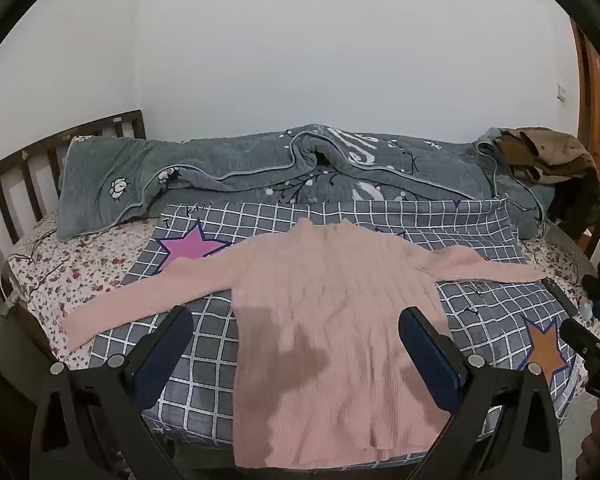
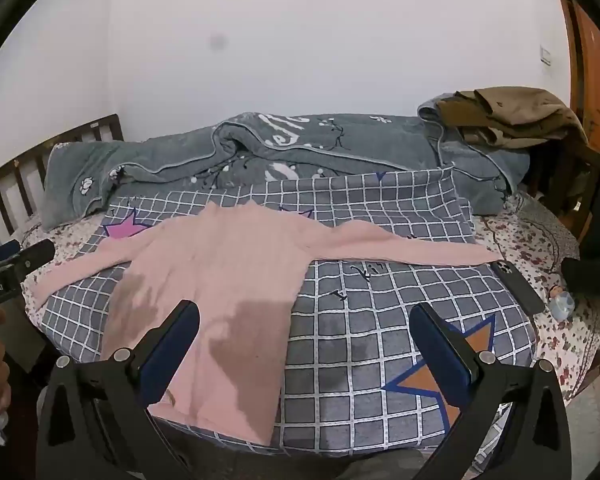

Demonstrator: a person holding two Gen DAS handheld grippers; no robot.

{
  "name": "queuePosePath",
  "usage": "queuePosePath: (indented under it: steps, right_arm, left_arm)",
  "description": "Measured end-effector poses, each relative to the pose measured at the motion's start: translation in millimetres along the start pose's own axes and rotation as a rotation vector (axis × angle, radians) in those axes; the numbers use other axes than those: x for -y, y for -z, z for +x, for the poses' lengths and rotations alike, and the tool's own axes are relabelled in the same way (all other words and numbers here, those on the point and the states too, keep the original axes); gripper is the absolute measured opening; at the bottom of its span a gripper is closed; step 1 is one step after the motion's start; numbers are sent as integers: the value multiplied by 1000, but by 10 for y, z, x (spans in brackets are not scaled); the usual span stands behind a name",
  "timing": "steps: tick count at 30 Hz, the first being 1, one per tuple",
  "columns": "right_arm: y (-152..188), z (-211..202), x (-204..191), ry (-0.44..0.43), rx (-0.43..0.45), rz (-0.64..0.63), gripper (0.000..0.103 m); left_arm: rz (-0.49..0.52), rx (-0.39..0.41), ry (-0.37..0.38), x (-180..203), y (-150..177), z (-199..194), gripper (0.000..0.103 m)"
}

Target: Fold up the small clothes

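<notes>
left wrist view: the left hand-held gripper (image 1: pixel 296 342) hovers spread wide over a pink sweater (image 1: pixel 324 304) lying flat on a checked blanket (image 1: pixel 484 304). right wrist view: the right hand-held gripper (image 2: pixel 306 338) is wide too, holding nothing, with the sweater (image 2: pixel 220 280) to its left.

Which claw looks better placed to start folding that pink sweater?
Probably the left claw: it hangs open with the sweater body between its fingers. The right claw, also open, sits off the sweater's side, mostly over the checked cloth.
</notes>
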State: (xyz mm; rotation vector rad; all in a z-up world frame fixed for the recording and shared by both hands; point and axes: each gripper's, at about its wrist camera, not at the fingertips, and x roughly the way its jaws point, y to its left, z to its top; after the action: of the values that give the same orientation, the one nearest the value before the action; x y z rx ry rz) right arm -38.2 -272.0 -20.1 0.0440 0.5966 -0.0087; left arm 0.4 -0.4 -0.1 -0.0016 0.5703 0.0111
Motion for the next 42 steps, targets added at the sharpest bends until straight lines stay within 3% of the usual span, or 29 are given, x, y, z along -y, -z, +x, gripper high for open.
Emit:
queuePosePath:
  steps: [6, 42]
  right_arm:
    - [-17, -15, -158, 17, 16, -23, 103]
    - [-55, -140, -153, 2, 34, -8, 103]
  left_arm:
    - [-12, 7, 12, -40, 0, 21, 103]
    - [-8, 26, 22, -1, -12, -42, 103]
